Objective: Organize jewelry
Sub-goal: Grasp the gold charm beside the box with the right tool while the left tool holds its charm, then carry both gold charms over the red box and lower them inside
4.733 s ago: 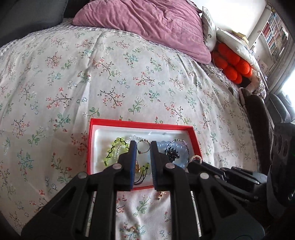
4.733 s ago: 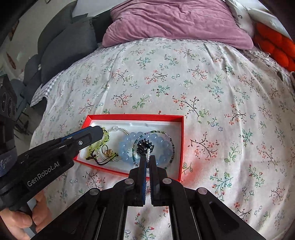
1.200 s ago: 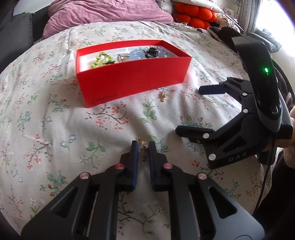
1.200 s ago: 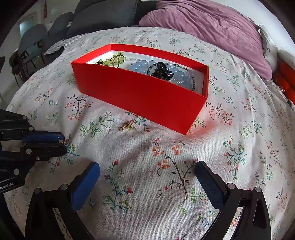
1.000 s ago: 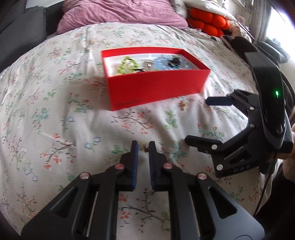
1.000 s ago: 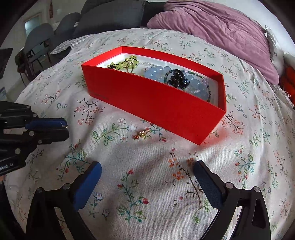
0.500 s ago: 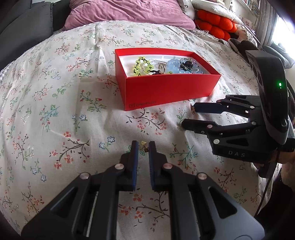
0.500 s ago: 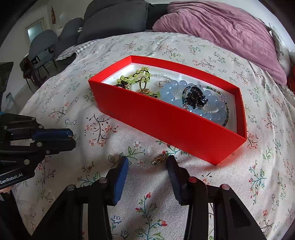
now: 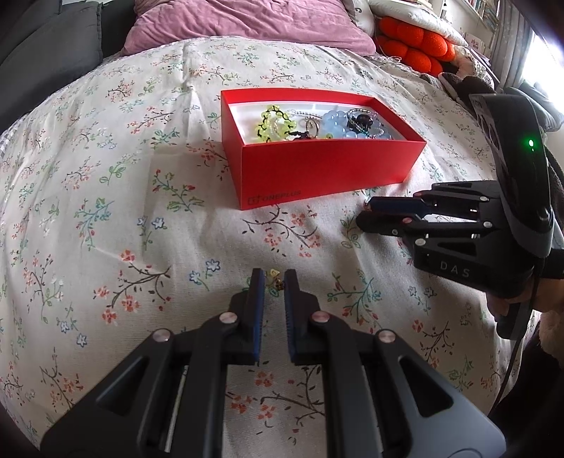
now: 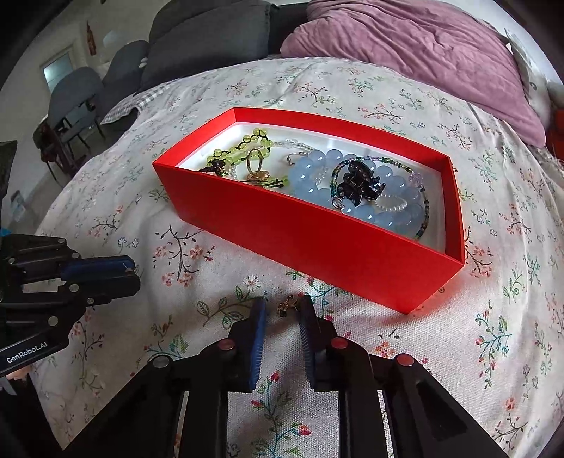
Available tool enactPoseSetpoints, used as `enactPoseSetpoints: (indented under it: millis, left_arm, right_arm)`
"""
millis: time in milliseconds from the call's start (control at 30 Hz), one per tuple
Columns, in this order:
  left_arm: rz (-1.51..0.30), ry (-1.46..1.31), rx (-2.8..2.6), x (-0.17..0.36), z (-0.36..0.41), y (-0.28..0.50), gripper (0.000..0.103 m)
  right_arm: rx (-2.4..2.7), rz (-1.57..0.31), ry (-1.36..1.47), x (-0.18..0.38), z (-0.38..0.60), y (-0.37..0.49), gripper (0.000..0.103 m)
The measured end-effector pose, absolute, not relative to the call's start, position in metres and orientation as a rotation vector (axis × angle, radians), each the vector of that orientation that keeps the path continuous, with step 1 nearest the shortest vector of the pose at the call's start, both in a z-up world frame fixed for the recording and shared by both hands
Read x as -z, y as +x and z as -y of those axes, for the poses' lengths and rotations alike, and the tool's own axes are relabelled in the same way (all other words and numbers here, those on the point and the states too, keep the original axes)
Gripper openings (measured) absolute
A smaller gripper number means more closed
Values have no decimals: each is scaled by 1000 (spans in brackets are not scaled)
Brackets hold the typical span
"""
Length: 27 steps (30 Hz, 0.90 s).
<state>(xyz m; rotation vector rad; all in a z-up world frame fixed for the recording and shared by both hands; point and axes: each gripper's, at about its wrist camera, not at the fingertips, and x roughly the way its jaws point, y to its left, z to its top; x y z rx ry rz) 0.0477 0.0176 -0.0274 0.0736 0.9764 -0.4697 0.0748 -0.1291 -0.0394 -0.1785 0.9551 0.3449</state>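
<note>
A red box [image 9: 328,172] on the floral bedspread holds a green bead bracelet [image 9: 271,121], a blue bead bracelet [image 10: 356,192], a gold ring [image 10: 254,165] and a black hair clip [image 10: 359,183]. My left gripper [image 9: 270,278] is nearly closed around a small gold earring [image 9: 275,278] at its tips, above the bedspread. My right gripper [image 10: 281,305] is partly closed with a second small gold earring [image 10: 288,303] between its tips, on the cloth just in front of the box [image 10: 310,232]. The right gripper also shows in the left wrist view [image 9: 384,213].
A purple pillow [image 9: 246,21] and orange cushions [image 9: 412,42] lie at the head of the bed. Dark grey cushions [image 10: 197,38] and chairs [image 10: 74,95] stand at the left. The bedspread [image 9: 105,211] spreads wide around the box.
My right gripper has narrowed from wide open and moved forward around the earring in front of the box. My left gripper has risen and pulled back with its earring between the fingers.
</note>
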Motion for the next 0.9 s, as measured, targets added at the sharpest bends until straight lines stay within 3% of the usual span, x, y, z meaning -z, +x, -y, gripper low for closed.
enactPoseSetpoints:
  millis: [100,900]
  left_arm:
    - [-980,79,468,28,-17,48,12]
    - [-1034,-8,404,2,-26,65,12]
  right_arm:
    - [-349,-969,-160,39,131,77,10]
    - [-333,-1080,-62,8,141,58,9]
